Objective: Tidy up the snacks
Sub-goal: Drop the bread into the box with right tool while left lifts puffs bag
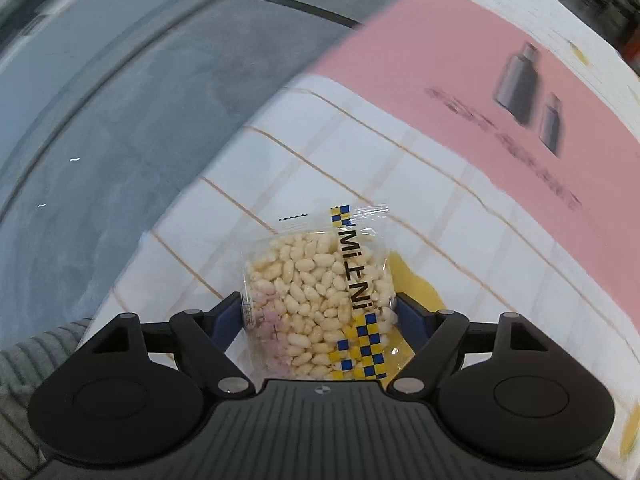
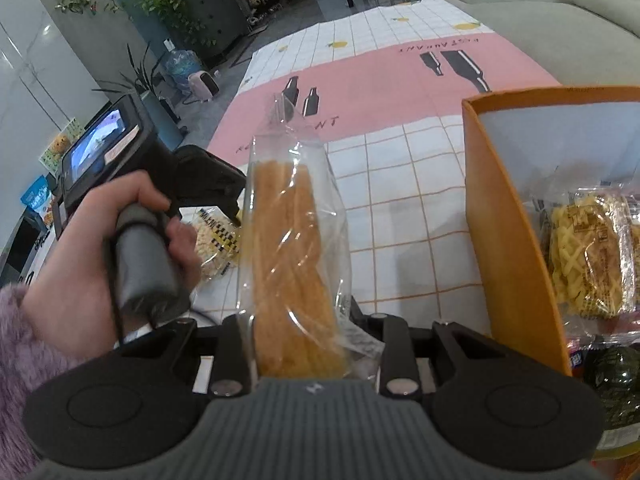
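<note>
A clear pack of puffed rice (image 1: 320,300) with a blue-and-yellow checked strip lies on the white grid tablecloth (image 1: 440,208). My left gripper (image 1: 320,314) points down over it, jaws wide, and its blue fingers (image 1: 228,316) meet both sides of the pack. The right wrist view shows the same left gripper (image 2: 236,216), held by a hand (image 2: 100,240), over that pack (image 2: 218,240). My right gripper (image 2: 296,320) is shut on a clear bag of long golden twisted sticks (image 2: 292,260), which stands upright. To its right is an orange box (image 2: 504,216) holding lattice snack packs (image 2: 588,256).
The tablecloth has a pink band (image 2: 380,84) with bottle prints. The table's left edge (image 1: 192,184) drops to a grey floor (image 1: 100,128) close to the puffed rice pack. A sofa (image 2: 540,12) lies beyond the table. A dark green pack (image 2: 616,368) sits low in the box.
</note>
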The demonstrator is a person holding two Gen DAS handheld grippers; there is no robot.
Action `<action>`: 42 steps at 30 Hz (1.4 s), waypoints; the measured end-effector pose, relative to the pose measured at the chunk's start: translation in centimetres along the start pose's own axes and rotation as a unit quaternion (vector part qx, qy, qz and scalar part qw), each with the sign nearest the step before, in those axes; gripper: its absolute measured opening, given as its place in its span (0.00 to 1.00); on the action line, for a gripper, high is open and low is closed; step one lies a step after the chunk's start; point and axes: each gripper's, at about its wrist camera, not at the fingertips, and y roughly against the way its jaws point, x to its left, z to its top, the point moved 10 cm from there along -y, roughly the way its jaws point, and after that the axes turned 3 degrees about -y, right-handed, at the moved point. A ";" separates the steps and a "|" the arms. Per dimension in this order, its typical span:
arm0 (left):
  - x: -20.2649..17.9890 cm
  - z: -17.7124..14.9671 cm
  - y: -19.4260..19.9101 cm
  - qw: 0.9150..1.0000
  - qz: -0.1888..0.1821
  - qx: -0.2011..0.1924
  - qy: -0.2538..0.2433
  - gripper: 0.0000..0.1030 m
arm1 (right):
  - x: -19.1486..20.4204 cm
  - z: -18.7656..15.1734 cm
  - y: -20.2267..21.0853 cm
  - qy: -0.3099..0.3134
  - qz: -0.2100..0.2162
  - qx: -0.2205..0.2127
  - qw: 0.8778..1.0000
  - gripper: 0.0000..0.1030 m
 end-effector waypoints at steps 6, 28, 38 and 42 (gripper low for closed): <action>-0.1 -1.2 1.1 0.995 -0.089 -0.010 -0.041 0.89 | 0.0 0.6 1.4 -0.001 0.002 -0.016 1.000 0.26; -9.7 -15.4 21.4 0.892 -0.357 -0.101 -0.260 0.89 | -16.9 3.2 16.8 -0.193 -0.050 -0.105 0.974 0.29; -14.9 -21.1 21.6 0.876 -0.293 -0.129 -0.360 0.89 | -19.8 2.5 18.1 -0.147 -0.140 -0.070 0.977 0.69; -15.8 -21.8 21.0 0.880 -0.253 -0.142 -0.376 0.89 | -19.3 4.5 21.5 -0.121 -0.124 -0.142 0.975 0.69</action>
